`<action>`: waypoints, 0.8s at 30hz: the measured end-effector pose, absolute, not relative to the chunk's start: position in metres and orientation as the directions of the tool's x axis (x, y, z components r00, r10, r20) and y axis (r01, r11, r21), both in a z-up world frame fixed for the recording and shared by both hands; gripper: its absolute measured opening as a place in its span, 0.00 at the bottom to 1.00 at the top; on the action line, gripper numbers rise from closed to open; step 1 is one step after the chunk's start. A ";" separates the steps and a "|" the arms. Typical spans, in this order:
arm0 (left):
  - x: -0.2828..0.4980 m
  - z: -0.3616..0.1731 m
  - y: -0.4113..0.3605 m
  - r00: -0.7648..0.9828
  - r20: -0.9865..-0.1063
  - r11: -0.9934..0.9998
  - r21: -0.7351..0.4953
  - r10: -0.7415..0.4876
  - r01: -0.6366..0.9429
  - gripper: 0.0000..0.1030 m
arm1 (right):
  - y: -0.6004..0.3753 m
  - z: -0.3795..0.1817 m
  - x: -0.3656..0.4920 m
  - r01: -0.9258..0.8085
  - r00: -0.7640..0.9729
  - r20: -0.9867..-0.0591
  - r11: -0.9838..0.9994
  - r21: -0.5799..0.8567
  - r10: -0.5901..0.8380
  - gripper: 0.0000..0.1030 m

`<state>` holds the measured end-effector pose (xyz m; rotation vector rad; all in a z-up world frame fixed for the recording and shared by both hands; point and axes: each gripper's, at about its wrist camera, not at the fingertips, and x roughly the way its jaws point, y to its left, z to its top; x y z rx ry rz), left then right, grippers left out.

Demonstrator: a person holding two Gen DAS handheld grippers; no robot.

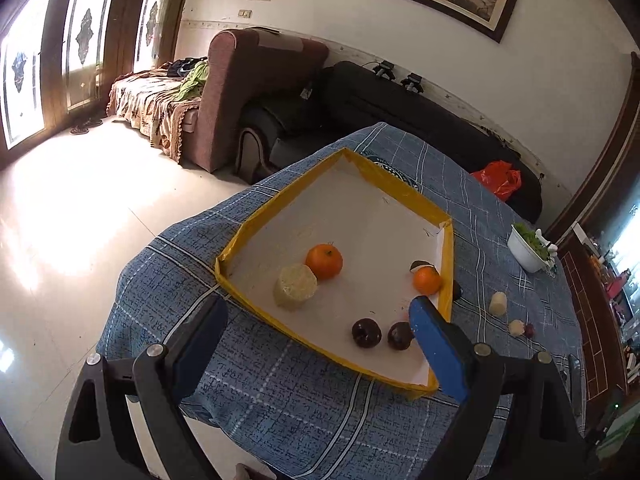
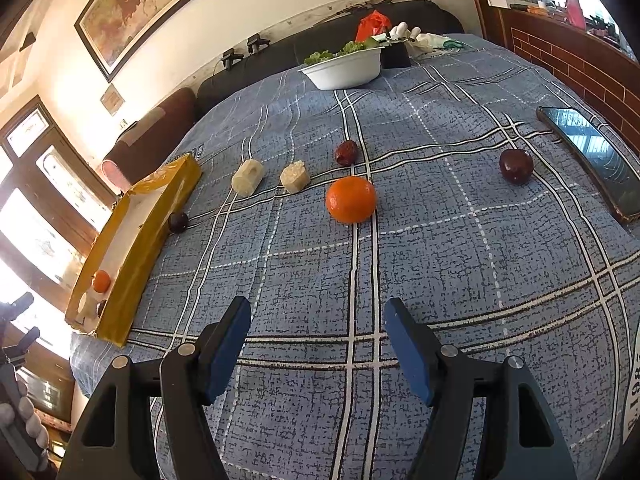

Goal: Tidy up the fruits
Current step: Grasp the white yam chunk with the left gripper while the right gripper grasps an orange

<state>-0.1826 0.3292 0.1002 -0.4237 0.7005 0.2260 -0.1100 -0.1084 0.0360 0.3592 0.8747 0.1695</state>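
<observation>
A yellow-rimmed white tray lies on the blue plaid cloth. In it are two oranges, a pale chunk and two dark fruits. My left gripper is open and empty over the tray's near edge. In the right wrist view an orange, two pale chunks and dark fruits lie on the cloth, right of the tray. My right gripper is open and empty, short of the orange.
A white bowl of greens stands at the table's far side. A phone lies at the right edge. A sofa and a black case stand beyond the table.
</observation>
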 end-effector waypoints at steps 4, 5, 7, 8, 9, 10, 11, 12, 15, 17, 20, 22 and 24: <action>-0.173 0.098 0.308 0.737 -0.676 0.922 -0.286 -0.002 -0.260 0.89 | -0.111 0.037 -0.110 0.008 0.636 -0.719 0.928 0.371 0.282 0.72; -0.170 0.097 0.300 0.735 -0.677 0.929 -0.294 -0.038 -0.223 0.89 | -0.113 0.037 -0.109 0.012 0.638 -0.719 0.930 0.368 0.277 0.72; -0.164 0.095 0.283 0.729 -0.676 0.938 -0.312 -0.109 -0.149 0.89 | -0.117 0.039 -0.107 0.020 0.642 -0.720 0.933 0.361 0.264 0.72; -0.160 0.094 0.273 0.725 -0.676 0.942 -0.313 -0.130 -0.123 0.89 | -0.121 0.041 -0.106 0.028 0.647 -0.720 0.935 0.354 0.253 0.72; -0.156 0.094 0.266 0.721 -0.677 0.944 -0.313 -0.144 -0.106 0.89 | -0.125 0.043 -0.105 0.036 0.651 -0.719 0.936 0.349 0.243 0.72; -0.152 0.093 0.258 0.717 -0.679 0.945 -0.314 -0.159 -0.089 0.89 | -0.129 0.044 -0.103 0.045 0.656 -0.718 0.938 0.344 0.232 0.73; -0.147 0.093 0.250 0.712 -0.680 0.946 -0.317 -0.176 -0.069 0.89 | -0.134 0.046 -0.102 0.055 0.662 -0.717 0.939 0.338 0.220 0.73; -0.143 0.093 0.243 0.707 -0.682 0.947 -0.317 -0.188 -0.054 0.89 | -0.139 0.048 -0.100 0.064 0.666 -0.716 0.941 0.331 0.207 0.73; -0.130 0.093 0.222 0.698 -0.680 0.948 -0.319 -0.222 -0.009 0.89 | -0.153 0.053 -0.092 0.084 0.671 -0.721 0.949 0.305 0.172 0.73; -0.121 0.092 0.206 0.691 -0.679 0.948 -0.318 -0.247 0.026 0.89 | -0.160 0.056 -0.083 0.092 0.670 -0.727 0.954 0.285 0.152 0.73; -0.107 0.087 0.184 0.671 -0.693 0.953 -0.294 -0.265 0.072 0.89 | -0.165 0.059 -0.069 0.089 0.658 -0.741 0.962 0.260 0.139 0.75; -0.097 0.081 0.170 0.651 -0.705 0.954 -0.282 -0.281 0.105 0.89 | -0.164 0.057 -0.058 0.073 0.639 -0.754 0.964 0.256 0.152 0.75; -0.085 0.076 0.156 0.630 -0.721 0.954 -0.271 -0.288 0.126 0.89 | -0.160 0.053 -0.048 0.059 0.624 -0.765 0.965 0.254 0.163 0.75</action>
